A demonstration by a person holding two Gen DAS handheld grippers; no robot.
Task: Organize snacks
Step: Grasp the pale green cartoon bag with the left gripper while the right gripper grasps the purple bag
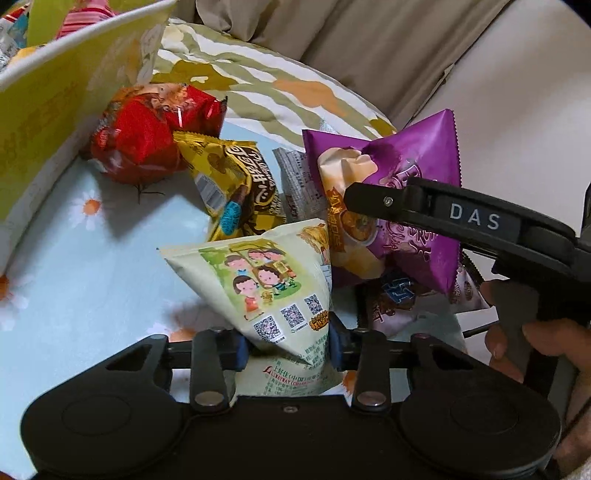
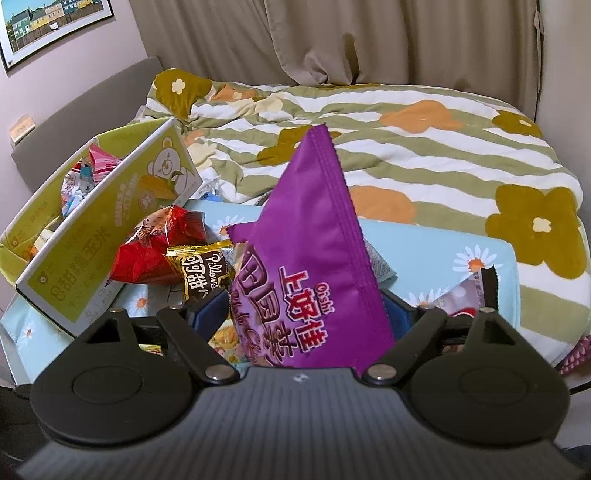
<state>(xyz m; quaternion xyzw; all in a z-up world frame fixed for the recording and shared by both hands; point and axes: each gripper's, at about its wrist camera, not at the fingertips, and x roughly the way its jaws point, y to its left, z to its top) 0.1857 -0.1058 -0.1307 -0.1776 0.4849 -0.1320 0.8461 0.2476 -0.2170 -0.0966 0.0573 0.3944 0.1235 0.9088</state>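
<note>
Bed [image 2: 461, 155]: striped floral blanket over it.
Daisy cloth [image 1: 92, 258]: pale blue, carries snack packets [image 1: 147, 144] and yellow-green box [image 2: 92, 251].

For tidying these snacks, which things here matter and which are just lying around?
Part of the job:
pale green snack bag, pinched in the left tongs
purple Oishi chip bag, between the open right tongs
red packet
gold Pillows packet
yellow-green box

Just lying about:
floral blanket
curtain
framed picture

Glossy foil purple snack bag [image 2: 314, 266], matt cardboard box [image 2: 110, 229], soft cloth blanket [image 2: 443, 147]
</note>
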